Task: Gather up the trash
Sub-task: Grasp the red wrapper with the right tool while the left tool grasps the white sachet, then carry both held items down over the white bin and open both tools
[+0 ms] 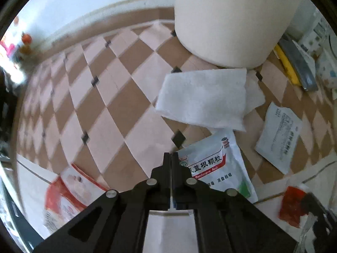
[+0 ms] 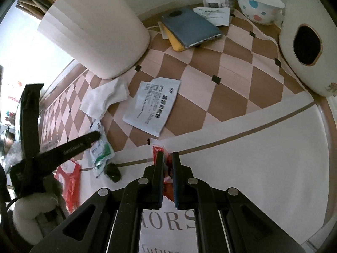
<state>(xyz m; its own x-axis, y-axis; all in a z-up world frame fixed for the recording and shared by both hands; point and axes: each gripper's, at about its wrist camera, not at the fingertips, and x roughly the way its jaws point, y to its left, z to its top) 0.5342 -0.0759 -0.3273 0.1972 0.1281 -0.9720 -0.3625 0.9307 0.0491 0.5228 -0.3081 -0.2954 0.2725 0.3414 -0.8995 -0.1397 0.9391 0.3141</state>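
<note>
Red wrapper [image 2: 166,162] between right tongs [image 2: 167,155]

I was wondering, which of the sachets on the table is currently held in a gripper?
The red sachet, clamped in the right gripper. The green-and-white sachet and grey-white sachet lie loose.

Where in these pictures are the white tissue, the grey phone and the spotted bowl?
white tissue [image 1: 202,97], left wrist view, middle of the folded sheet.
grey phone [image 2: 189,28], right wrist view, centre of its back.
spotted bowl [image 2: 260,8], right wrist view, outer wall.
</note>
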